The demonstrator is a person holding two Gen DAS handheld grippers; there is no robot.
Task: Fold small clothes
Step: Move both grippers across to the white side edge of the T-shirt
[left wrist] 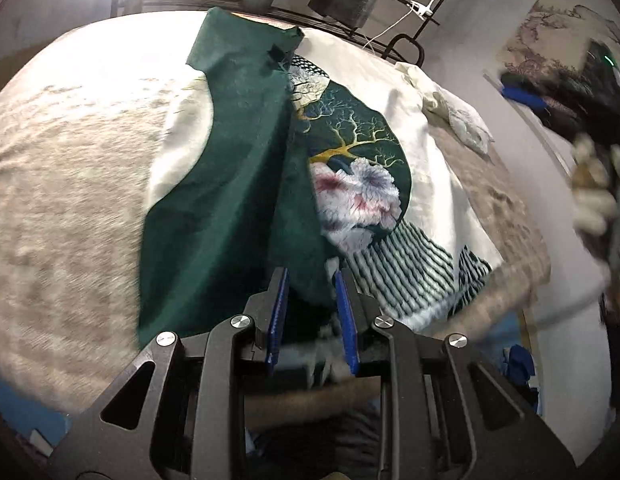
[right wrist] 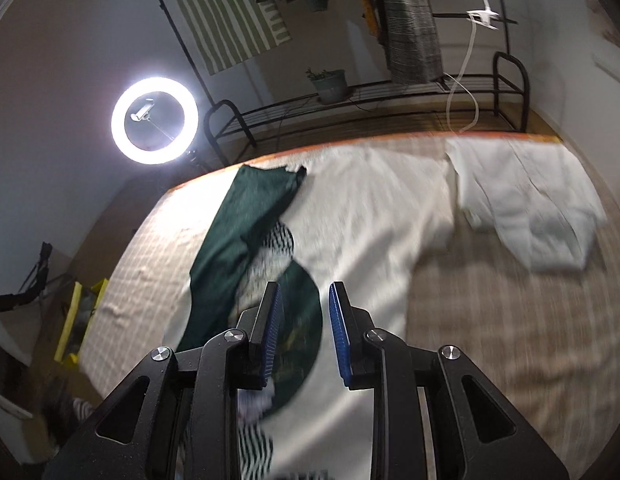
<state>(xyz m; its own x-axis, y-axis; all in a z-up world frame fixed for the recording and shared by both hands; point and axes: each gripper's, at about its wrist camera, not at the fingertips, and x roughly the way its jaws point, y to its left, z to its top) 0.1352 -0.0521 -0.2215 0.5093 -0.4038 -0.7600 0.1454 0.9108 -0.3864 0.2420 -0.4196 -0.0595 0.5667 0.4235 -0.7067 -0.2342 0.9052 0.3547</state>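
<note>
A white and dark green printed garment [left wrist: 350, 168] lies spread on the beige checked bed [left wrist: 61, 208], with its green side [left wrist: 229, 160] folded over the printed middle. My left gripper [left wrist: 312, 280] is open, its blue pads just above the garment's near hem, holding nothing. The same garment [right wrist: 362, 216] shows in the right wrist view with the green flap [right wrist: 249, 216] at its left. My right gripper [right wrist: 303, 296] is open and empty, hovering over the garment's middle. The right hand and its gripper show blurred at the right edge of the left wrist view [left wrist: 598, 184].
A folded white cloth [right wrist: 530, 208] lies at the bed's far right corner. A black metal rack [right wrist: 370, 108] with a potted plant [right wrist: 330, 84] stands behind the bed. A ring light [right wrist: 154, 121] glows at the left. Clutter sits on the floor at left [right wrist: 77, 320].
</note>
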